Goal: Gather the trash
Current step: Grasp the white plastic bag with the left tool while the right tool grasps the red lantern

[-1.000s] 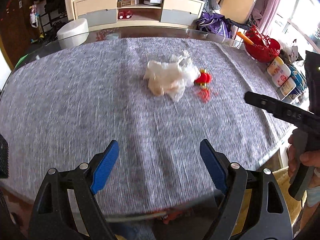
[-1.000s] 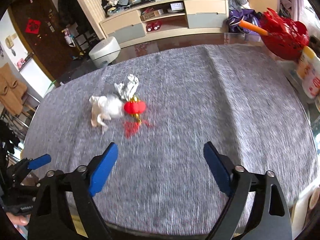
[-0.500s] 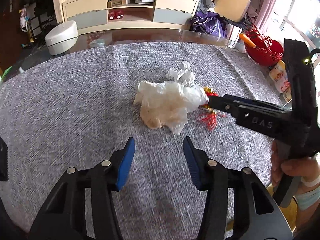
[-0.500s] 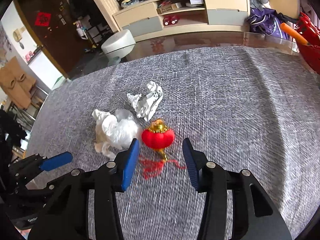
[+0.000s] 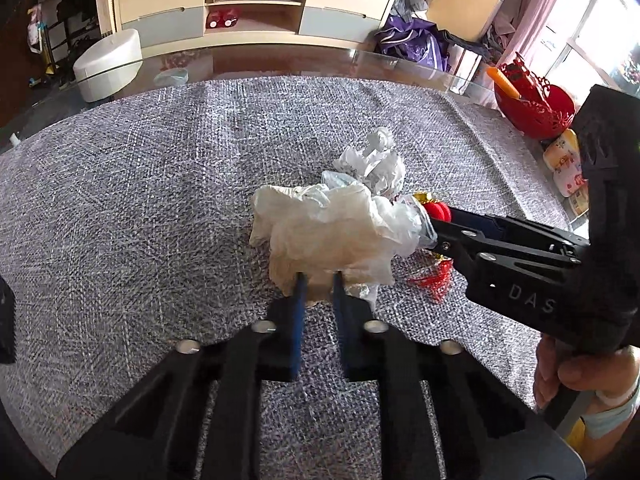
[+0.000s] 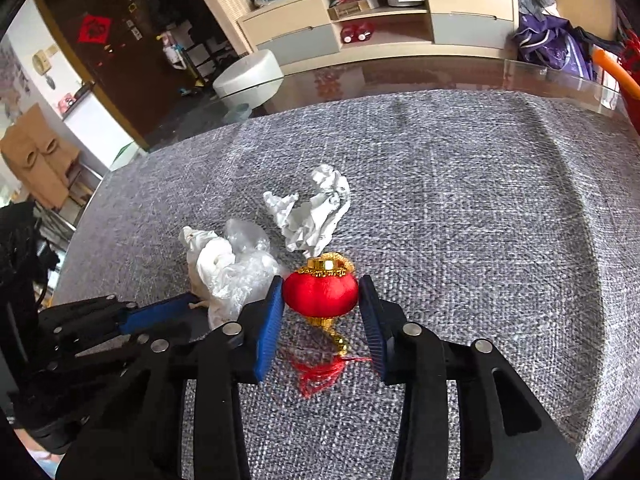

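Observation:
A crumpled clear plastic bag (image 5: 332, 232) lies on the grey tablecloth (image 5: 140, 200); my left gripper (image 5: 318, 280) is shut on its near edge. It also shows in the right wrist view (image 6: 228, 264). A crumpled white paper (image 6: 316, 212) lies just behind, also in the left wrist view (image 5: 376, 160). A small red lantern ornament (image 6: 320, 292) with a gold cap and red tassel (image 6: 320, 372) sits between the fingers of my right gripper (image 6: 322, 300), whose blue pads touch its sides. The right gripper (image 5: 436, 220) reaches in from the right in the left wrist view.
A red basket (image 5: 532, 104) and small bottles (image 5: 564, 160) stand at the table's right edge. The bare glass tabletop (image 6: 400, 76) runs along the far side. A white round stool (image 5: 108, 64) and a TV cabinet (image 5: 256, 8) stand beyond.
Both grippers moved forward and closed. The left one closed onto the plastic bag's near edge. The right one closed around the red lantern.

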